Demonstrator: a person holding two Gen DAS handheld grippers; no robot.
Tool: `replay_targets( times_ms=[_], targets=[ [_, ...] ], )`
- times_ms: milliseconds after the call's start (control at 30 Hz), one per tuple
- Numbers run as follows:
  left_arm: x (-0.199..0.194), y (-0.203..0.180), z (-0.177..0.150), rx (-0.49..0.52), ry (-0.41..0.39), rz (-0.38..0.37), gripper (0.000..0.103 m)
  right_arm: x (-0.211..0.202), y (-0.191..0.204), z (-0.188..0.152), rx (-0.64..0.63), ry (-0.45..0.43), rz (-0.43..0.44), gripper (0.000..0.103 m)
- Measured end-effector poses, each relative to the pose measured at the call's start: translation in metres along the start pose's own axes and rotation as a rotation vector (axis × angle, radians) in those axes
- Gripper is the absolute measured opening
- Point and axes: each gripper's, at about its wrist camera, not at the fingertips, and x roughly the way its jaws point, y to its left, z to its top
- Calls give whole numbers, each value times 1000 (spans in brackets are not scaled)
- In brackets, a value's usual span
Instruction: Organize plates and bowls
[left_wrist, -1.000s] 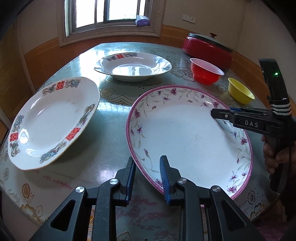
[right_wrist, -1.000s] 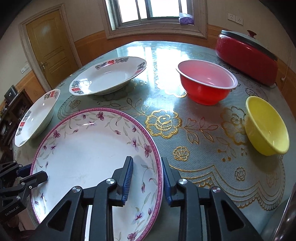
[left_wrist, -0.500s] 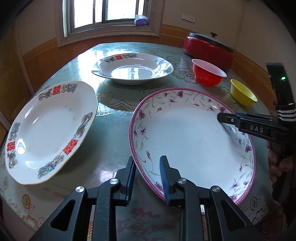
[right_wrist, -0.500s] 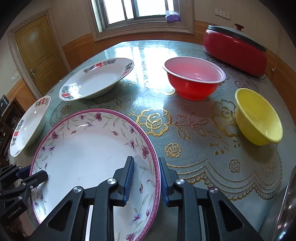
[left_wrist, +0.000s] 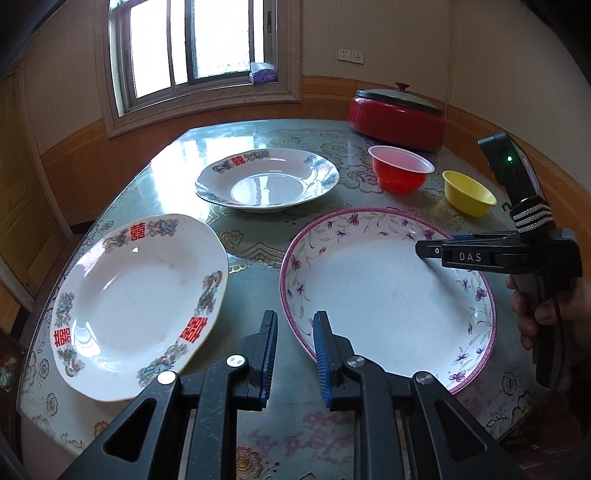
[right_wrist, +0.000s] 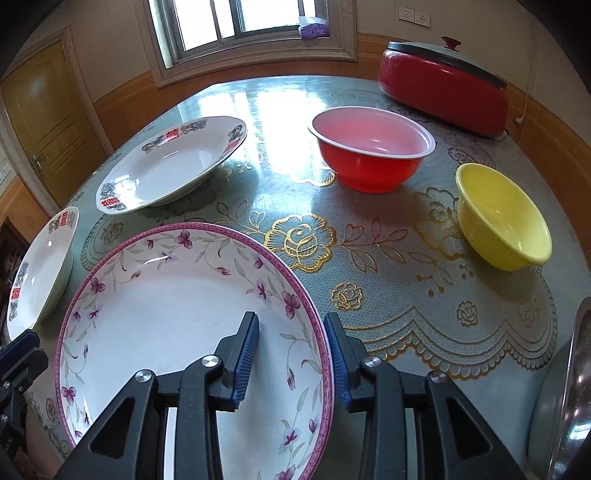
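A large plate with a purple flowered rim lies on the table near the front. My right gripper straddles its right rim, one finger inside and one outside. Its jaws are opening and the pads do not press the rim. My left gripper hovers at the plate's left edge, its jaws closing on nothing. Also here are a white plate with red characters, a deeper one, a red bowl and a yellow bowl.
A red pot with a dark lid stands at the table's far right corner. A shiny metal rim shows at the lower right of the right wrist view. A person's hand holds the right gripper. A window and a door lie beyond the table.
My left gripper has risen and drawn back from the flowered plate's rim, with its jaws narrower. The right gripper's jaws have widened around the rim on the other side.
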Motion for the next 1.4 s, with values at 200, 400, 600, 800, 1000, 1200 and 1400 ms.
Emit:
replay_targets(
  times_ms=[200,400,600,800,1000,1200,1400],
  targets=[
    [-14,19,7,-37,-50,-1,21,-15,5,6,-1,-60,-94,42],
    [-15,36,11,-75,-46,16,34,-36,19,18,-17,-141,-80,44],
    [-20,63,11,-142,-59,6,46,-44,64,25,-106,-160,193,65],
    [-29,101,10,-225,-79,-6,46,-28,117,29,-153,-81,391,65],
    [-39,160,5,-347,-86,43,46,-10,156,38,-168,-36,484,66],
    [-35,206,-4,-388,-74,93,46,11,184,40,-183,5,484,66],
    [-10,238,-14,-407,-14,62,45,32,195,46,-189,37,430,65]
  ],
)
